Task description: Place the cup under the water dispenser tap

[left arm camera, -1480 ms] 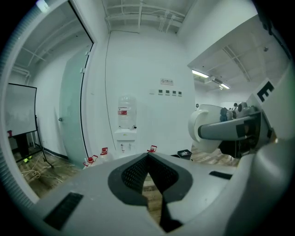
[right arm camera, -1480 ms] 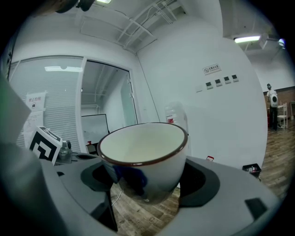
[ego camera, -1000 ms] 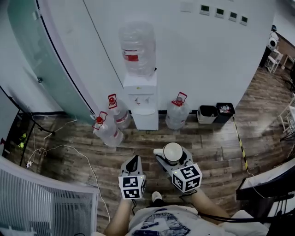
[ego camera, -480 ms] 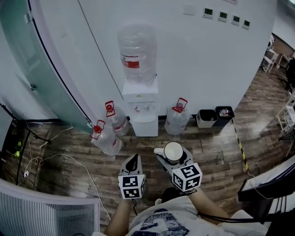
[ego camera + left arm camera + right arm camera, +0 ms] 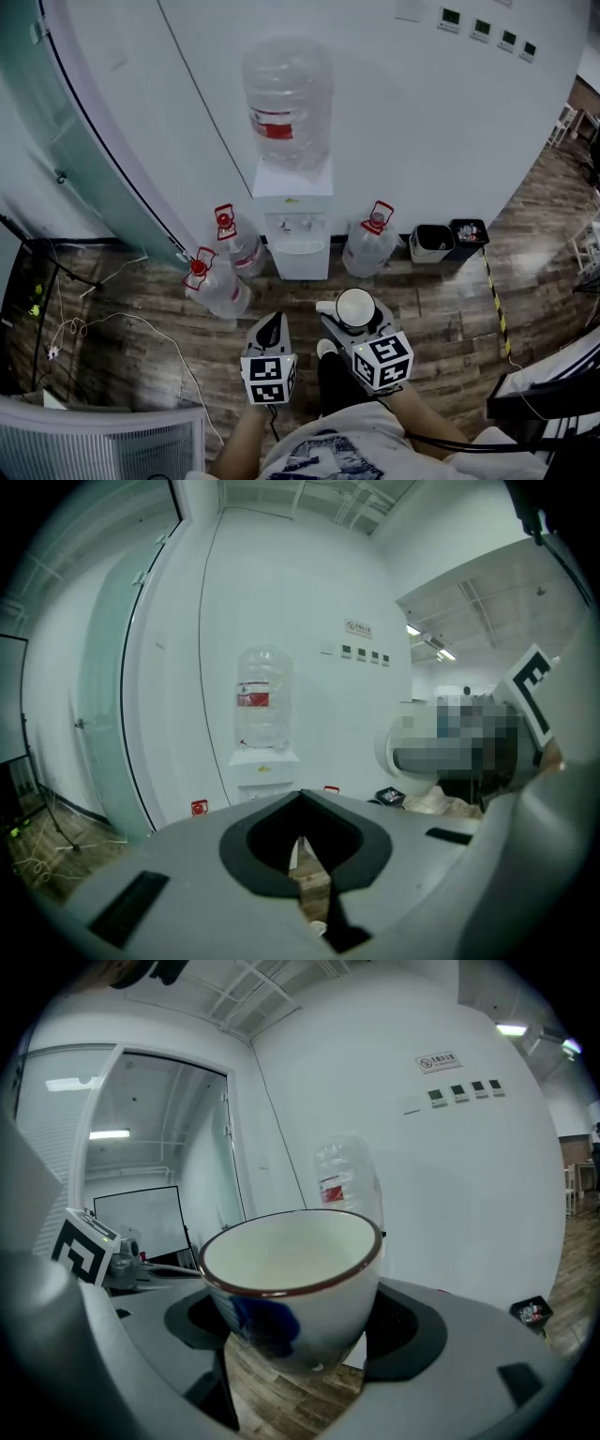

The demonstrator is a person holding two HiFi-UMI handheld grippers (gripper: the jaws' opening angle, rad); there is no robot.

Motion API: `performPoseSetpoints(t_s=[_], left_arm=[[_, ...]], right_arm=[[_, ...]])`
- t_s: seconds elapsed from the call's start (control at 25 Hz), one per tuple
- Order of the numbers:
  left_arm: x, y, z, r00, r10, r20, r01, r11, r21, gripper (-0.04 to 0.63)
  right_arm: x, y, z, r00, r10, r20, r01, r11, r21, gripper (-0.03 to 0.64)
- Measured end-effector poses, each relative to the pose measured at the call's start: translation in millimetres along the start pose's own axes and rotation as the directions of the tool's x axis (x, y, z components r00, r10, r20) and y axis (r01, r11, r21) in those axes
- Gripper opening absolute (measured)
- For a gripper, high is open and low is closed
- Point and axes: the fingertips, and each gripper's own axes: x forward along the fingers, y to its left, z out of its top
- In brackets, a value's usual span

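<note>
A white water dispenser (image 5: 296, 211) with a big clear bottle (image 5: 286, 98) on top stands against the far wall; its taps (image 5: 298, 224) face me. It also shows in the left gripper view as the dispenser (image 5: 262, 766) and behind the cup as the bottle (image 5: 349, 1180). My right gripper (image 5: 352, 323) is shut on a white cup (image 5: 355, 307) with a brown rim and a blue mark, held upright and empty (image 5: 292, 1283). My left gripper (image 5: 271, 330) is shut with nothing in it, its jaws meeting (image 5: 301, 841). Both are well short of the dispenser.
Three spare water bottles with red caps lie and stand on the wood floor beside the dispenser: two at left (image 5: 220, 286) (image 5: 240, 246), one at right (image 5: 368, 246). Two small bins (image 5: 433, 242) (image 5: 468, 232) sit by the wall. A glass partition (image 5: 66, 141) curves at left; cables (image 5: 103, 323) trail.
The dispenser has grown larger and nearer in the head view as I walk toward it. Both grippers keep their places in front of me, the cup still held.
</note>
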Motion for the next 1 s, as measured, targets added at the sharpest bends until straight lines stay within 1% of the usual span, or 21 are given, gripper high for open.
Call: performPoseSetpoints(t_s=[0.16,0.36,0.56,0.72,1.0], left_arm=[[51.1,22.0,7.3,1.000,0.000,-0.017,0.000,1.000,-0.008,0.051],[134.3,52.0,9.1,0.999,0.003,-0.040,-0.003,1.000,-0.008,0.050],[212.2,79.1,-0.5,0.998,0.001,-0.067,-0.003,1.000,-0.019,0.051],[265.8,99.4,-28.7,0.996,0.009,-0.092,-0.012,1.000,-0.029,0.051],[341.7,122.9,-102.4,0.990,0.025,-0.139,-0.032,0.998,-0.048,0.050]], right_arm=[[52.4,-23.0,0.0,0.999,0.013,-0.030,-0.013,1.000,-0.005,0.374],[129.0,-60.7,-9.1,0.998,0.027,-0.060,-0.027,1.000,-0.007,0.375],[201.7,-100.7,-23.6,0.996,0.030,-0.082,-0.031,0.999,-0.008,0.376],[256.8,-126.9,-53.6,0.992,0.045,-0.117,-0.050,0.998,-0.033,0.374],[322.0,-167.0,-120.7,0.990,0.041,-0.137,-0.047,0.998,-0.044,0.374]])
